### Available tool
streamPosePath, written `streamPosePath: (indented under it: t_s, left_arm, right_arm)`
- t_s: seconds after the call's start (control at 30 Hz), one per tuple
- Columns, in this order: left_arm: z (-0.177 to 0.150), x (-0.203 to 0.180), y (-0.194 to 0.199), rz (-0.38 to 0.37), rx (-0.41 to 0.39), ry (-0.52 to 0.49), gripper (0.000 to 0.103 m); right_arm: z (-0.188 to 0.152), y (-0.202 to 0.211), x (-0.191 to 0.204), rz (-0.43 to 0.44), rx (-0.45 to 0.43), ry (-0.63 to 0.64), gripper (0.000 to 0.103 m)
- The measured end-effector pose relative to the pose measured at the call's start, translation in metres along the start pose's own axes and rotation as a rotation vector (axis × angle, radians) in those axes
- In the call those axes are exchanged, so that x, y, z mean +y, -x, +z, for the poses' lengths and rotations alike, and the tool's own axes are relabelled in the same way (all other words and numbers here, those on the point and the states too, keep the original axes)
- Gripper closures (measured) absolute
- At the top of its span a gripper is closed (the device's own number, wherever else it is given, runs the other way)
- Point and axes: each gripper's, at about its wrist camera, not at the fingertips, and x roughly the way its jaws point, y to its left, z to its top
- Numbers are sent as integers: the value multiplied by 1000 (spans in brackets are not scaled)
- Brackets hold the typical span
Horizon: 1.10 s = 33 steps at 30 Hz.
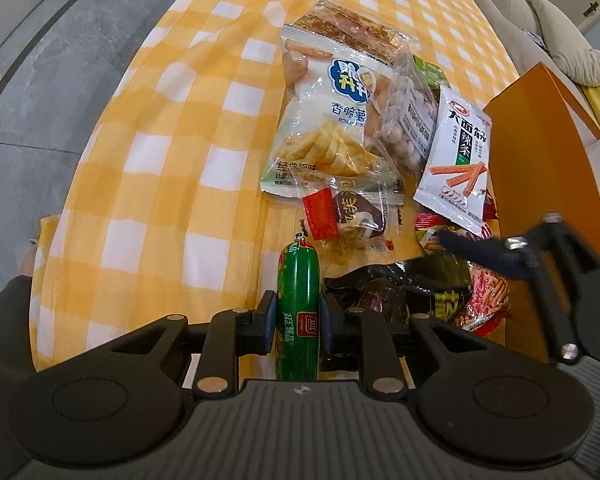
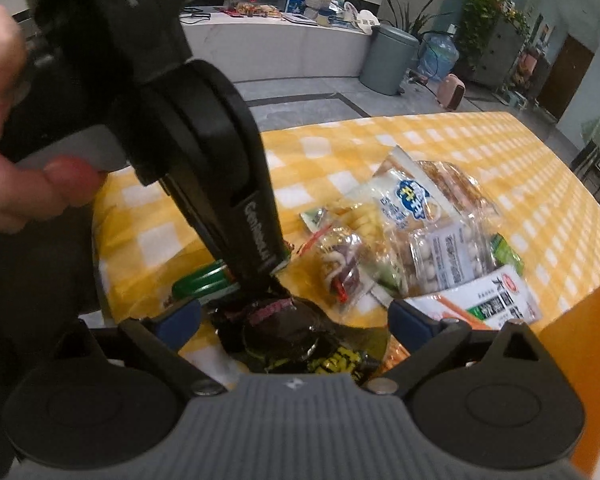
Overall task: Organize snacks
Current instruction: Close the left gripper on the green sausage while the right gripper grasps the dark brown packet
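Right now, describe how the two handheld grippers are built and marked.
The left gripper has black linkage arms with silver pivot pins, blue finger pads, and a grey ribbed body bearing a small white logo. The right gripper looks the same: black arms, blue pads, grey ribbed body. White lettering runs along the left gripper's black side in the right wrist view.

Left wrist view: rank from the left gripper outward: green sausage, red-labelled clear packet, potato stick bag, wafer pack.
1. green sausage: clamped between the fingers of the left gripper.
2. red-labelled clear packet: just beyond the sausage's tip, slightly right.
3. potato stick bag: farther up, mid-table.
4. wafer pack: farthest, behind the bag's top.
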Motion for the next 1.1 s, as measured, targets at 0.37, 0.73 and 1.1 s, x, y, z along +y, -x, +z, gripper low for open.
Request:
streamPosePath:
  t_s: [0.37, 0.73, 1.1]
  left_arm:
    - [1, 1, -1, -1, -1, 0, 78]
    - [0, 1, 7, 38, -34, 6, 78]
    - [-2, 8, 4, 14, -6, 51, 78]
  right_arm:
    - [0, -14, -11, 65, 78, -106, 48]
    - [-3, -2, -25, 74, 34, -228, 66]
    - [0, 0, -29, 49, 16, -165, 102]
